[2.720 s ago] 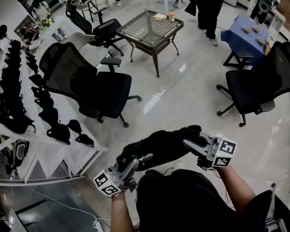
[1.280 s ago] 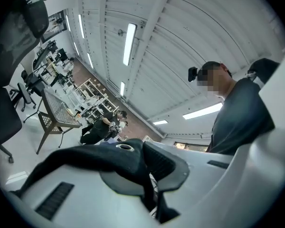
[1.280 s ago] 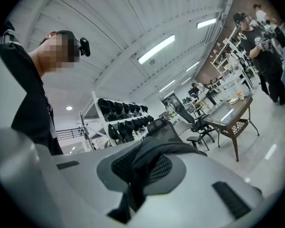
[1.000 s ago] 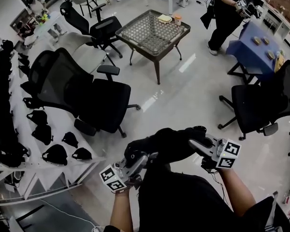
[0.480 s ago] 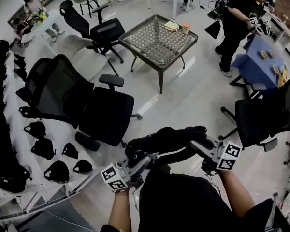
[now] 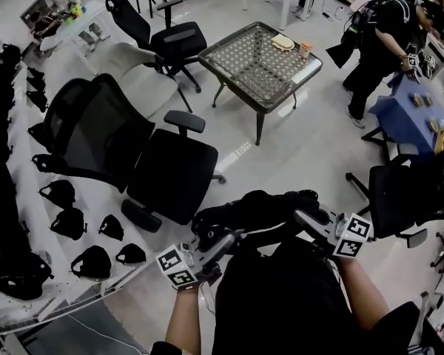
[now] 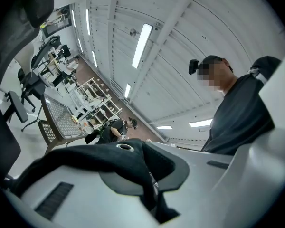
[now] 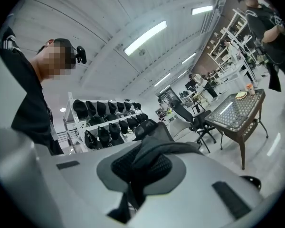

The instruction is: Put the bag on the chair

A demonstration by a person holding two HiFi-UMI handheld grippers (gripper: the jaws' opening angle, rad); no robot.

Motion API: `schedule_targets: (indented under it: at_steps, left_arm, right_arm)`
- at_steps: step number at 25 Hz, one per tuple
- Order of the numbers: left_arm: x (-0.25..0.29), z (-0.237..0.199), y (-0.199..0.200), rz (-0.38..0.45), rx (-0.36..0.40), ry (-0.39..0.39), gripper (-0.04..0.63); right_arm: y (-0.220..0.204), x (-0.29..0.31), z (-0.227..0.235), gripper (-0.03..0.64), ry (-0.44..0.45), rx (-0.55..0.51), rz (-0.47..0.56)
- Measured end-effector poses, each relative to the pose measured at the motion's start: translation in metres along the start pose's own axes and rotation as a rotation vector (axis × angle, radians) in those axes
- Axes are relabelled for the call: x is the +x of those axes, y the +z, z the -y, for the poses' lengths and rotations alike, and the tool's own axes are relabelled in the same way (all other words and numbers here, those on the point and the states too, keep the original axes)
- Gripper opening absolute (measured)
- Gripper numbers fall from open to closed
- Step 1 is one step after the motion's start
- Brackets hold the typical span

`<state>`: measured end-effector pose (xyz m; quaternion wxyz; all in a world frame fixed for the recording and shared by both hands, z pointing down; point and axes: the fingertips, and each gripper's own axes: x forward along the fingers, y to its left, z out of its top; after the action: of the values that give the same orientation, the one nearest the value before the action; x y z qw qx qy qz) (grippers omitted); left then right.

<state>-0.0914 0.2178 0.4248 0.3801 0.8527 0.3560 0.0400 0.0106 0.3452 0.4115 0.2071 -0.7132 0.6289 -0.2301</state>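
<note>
A black bag hangs in the air between my two grippers, just in front of my body in the head view. My left gripper is shut on its left end, where black strap fabric with a metal eyelet lies pinched in the left gripper. The bag's right end is held by my right gripper, and mesh bag fabric sits clamped in the right gripper. A black office chair with a bare seat stands ahead and to the left of the bag.
A wicker table stands beyond the chair. A grey chair and another black chair stand behind. White shelves with several black bags run along the left. A person, a blue table and a black chair are at right.
Both grippers have carried the bag forward, and the black office chair now lies closer below and ahead. The person at the right has walked further right. Neither grip has altered.
</note>
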Motion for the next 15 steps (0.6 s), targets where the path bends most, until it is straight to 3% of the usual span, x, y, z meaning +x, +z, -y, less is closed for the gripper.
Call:
schedule_targets:
  at_steps: [8, 15]
  left_arm:
    - [-0.028, -0.017, 0.016, 0.091, -0.016, 0.106, 0.023]
    - [-0.04, -0.045, 0.042, 0.18, 0.031, 0.26, 0.023]
  right_arm:
    - [-0.002, 0.048, 0.004, 0.021, 0.091, -0.006, -0.059]
    - [0.01, 0.109, 0.027, 0.021, 0.255, 0.014, -0.167]
